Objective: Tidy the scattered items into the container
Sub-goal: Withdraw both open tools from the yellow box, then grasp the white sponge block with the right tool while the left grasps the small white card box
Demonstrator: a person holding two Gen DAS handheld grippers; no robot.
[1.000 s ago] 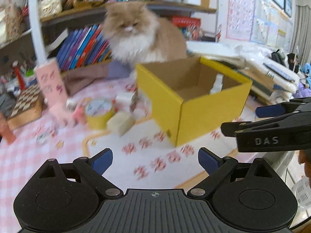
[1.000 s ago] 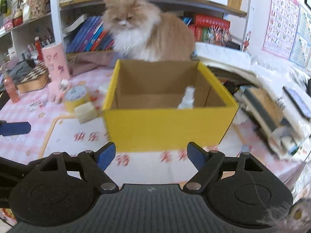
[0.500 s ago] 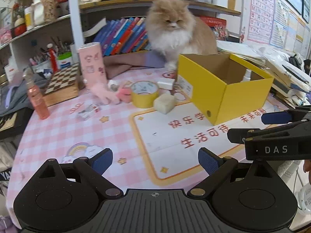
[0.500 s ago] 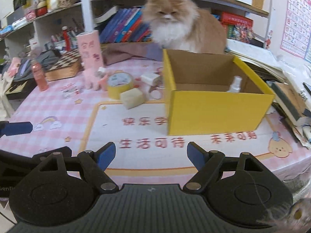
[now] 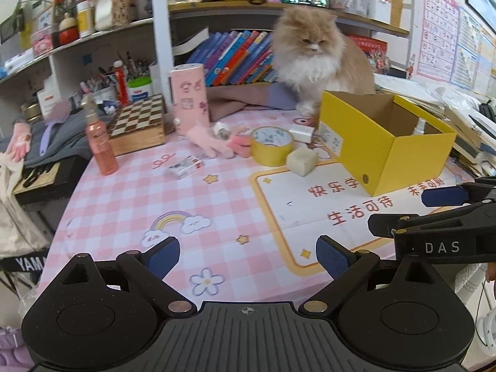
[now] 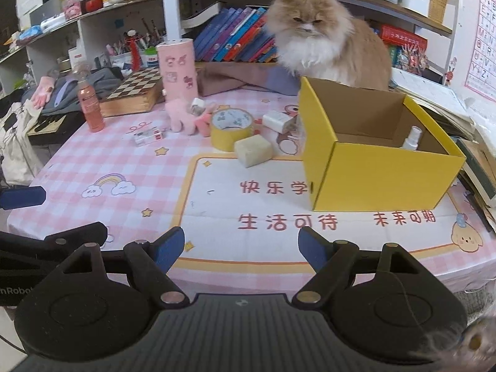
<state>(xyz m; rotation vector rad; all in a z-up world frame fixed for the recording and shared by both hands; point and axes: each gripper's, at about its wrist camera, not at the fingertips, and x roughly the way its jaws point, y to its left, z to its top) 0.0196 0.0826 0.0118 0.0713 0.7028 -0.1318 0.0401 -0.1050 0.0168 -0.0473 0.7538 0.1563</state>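
Note:
An open yellow box stands on the right of the table with a small white spray bottle inside. Left of it lie a yellow tape roll, a beige block, a white charger, a pink glove, a small card pack and a pink bottle. My left gripper and right gripper are both open and empty, near the table's front edge.
A fluffy cat sits behind the box. A pink cylinder, a chessboard box and shelves of books stand at the back. Stacked books and papers lie right of the box.
Both grippers have pulled back from the box and turned left, so more of the table's left side and the scattered items show. Both stay open.

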